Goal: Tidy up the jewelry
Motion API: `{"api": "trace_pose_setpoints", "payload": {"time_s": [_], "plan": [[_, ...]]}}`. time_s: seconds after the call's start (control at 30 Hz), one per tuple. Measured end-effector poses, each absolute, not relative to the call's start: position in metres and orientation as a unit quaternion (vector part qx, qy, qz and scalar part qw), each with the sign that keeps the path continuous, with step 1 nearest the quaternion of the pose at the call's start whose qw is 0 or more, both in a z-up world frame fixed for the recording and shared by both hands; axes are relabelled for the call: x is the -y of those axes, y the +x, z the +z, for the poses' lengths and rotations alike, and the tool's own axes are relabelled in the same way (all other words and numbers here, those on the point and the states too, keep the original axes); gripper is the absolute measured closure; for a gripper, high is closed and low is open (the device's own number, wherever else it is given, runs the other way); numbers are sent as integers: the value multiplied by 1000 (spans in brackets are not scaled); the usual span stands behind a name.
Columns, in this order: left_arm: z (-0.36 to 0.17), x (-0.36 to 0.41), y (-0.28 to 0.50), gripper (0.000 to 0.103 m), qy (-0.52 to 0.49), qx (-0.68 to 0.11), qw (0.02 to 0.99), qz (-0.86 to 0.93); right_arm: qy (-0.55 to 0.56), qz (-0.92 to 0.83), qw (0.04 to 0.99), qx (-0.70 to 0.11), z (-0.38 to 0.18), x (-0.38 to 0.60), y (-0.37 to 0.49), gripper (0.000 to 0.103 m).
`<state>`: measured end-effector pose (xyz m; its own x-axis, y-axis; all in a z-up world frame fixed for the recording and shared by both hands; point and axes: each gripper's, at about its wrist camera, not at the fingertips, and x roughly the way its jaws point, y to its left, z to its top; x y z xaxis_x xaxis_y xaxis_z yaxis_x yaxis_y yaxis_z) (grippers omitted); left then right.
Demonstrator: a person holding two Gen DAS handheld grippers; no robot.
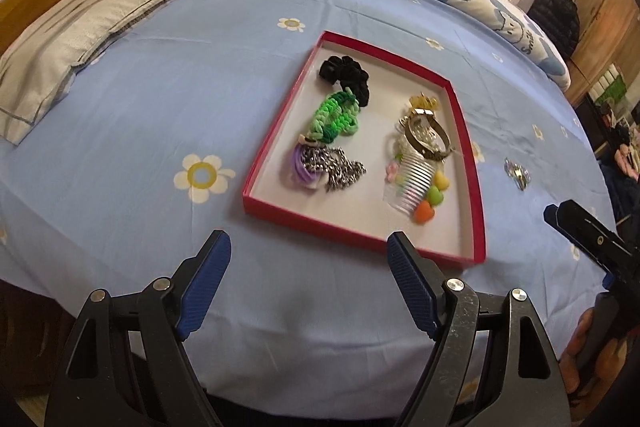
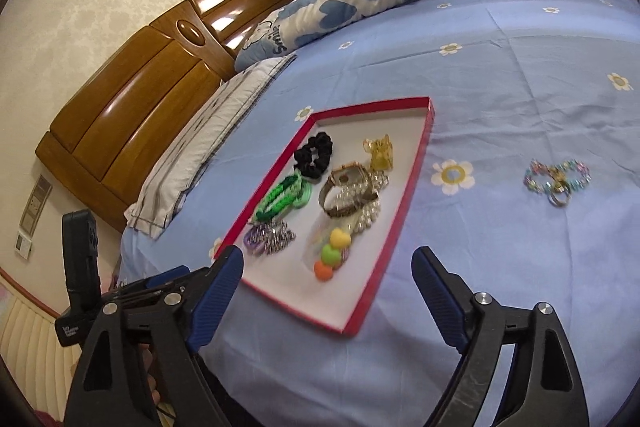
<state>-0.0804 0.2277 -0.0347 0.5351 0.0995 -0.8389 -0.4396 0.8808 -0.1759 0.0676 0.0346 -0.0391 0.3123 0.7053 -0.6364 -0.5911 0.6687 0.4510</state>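
Left wrist view: left claw (image 1: pixel 308 259) wide, holding nothing, hovering over the sheet (image 1: pixel 160 115). Tray (image 1: pixel 362 233) sits just ahead of it, near rim crossing behind the right fingertip. Tray looks like thin card, red walls, white floor, shallow. Already inside, ahead of the claw:
- scrunchie (image 1: pixel 345 75), black, soft gathered fabric, far end
- green band (image 1: pixel 334 119), braided elastic cord
- purple ties (image 1: pixel 302 171) with a fine metal chain (image 1: pixel 340 173) heaped against them, nearest the claw on the left side
- watch (image 1: pixel 426 135), metal bangle-style strap, right side
- gold clip (image 1: pixel 422 101), translucent plastic, beyond the watch
- comb (image 1: pixel 408 183), clear plastic, long teeth
- hearts (image 1: pixel 434 195), yellow, green and orange, matte, soft-looking

Bracelet (image 1: pixel 517 174) is off to the claw's right, outside the tray, lying on the sheet. Right claw (image 1: pixel 554 213) shows at the right edge; from here I cannot tell its opening.

Right wrist view: right claw (image 2: pixel 328 263) also wide and holding nothing, tray's near end sitting between its fingertips and a bit ahead. Bracelet is ahead and to its right, well apart from the tray: multicoloured small beads in two loops, metal ring attached, loose and floppy.

Judgement: nearly done. Everything visible is in the tray except the bracelet, so that's likely the last piece. It'll drape and slip, so pinch across the ring or bunched beads.
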Motion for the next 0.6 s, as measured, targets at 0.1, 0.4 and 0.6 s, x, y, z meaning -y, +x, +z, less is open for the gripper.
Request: {"api": "trace_pose_setpoints", "payload": {"time_s": [0.1,0.4,0.6], "plan": [[-27,-220,-85,22,-163,-455,860,166,45,396,812,-427,-37,-31,59,15],[11,-209,-94,15,-101,-432,877,187,-29,399,828,-394,-6,-28,35,15],[20,-202,-96,0,-59,-416,884,206,-43,407,837,-364,19,-31,28,2]]}}
